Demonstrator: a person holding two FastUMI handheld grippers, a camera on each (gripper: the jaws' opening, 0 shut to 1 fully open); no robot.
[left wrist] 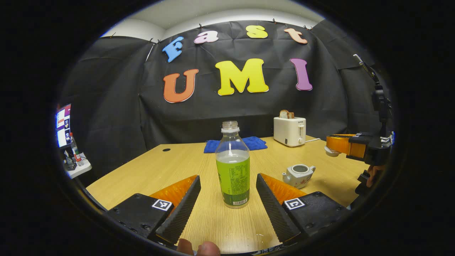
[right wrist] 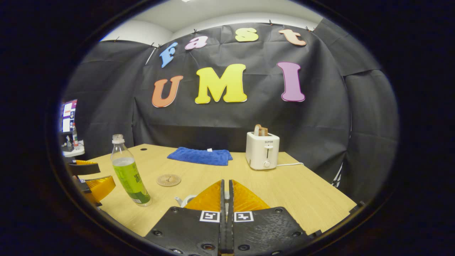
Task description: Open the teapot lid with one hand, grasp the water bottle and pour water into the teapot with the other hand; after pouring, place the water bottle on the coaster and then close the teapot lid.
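An uncapped clear water bottle (left wrist: 233,170) with a green label stands on the wooden table (left wrist: 149,170). It sits between the spread fingers of my left gripper (left wrist: 227,179), which is open and not touching it. To its right is the small white teapot (left wrist: 298,175), its mouth uncovered. Above and right of the pot, my right gripper (left wrist: 332,147) is shut on the white teapot lid (left wrist: 332,153). In the right gripper view, that gripper (right wrist: 226,185) is closed, with the teapot (right wrist: 184,201) just below. The bottle (right wrist: 129,174) and the left gripper (right wrist: 90,177) are at the left, and the round coaster (right wrist: 169,180) lies between.
A white toaster (right wrist: 262,151) with bread in its slot stands at the back right, its cord trailing right. A folded blue cloth (right wrist: 201,156) lies at the back centre. A screen (left wrist: 63,124) and a small side stand (left wrist: 76,165) are off the table's left.
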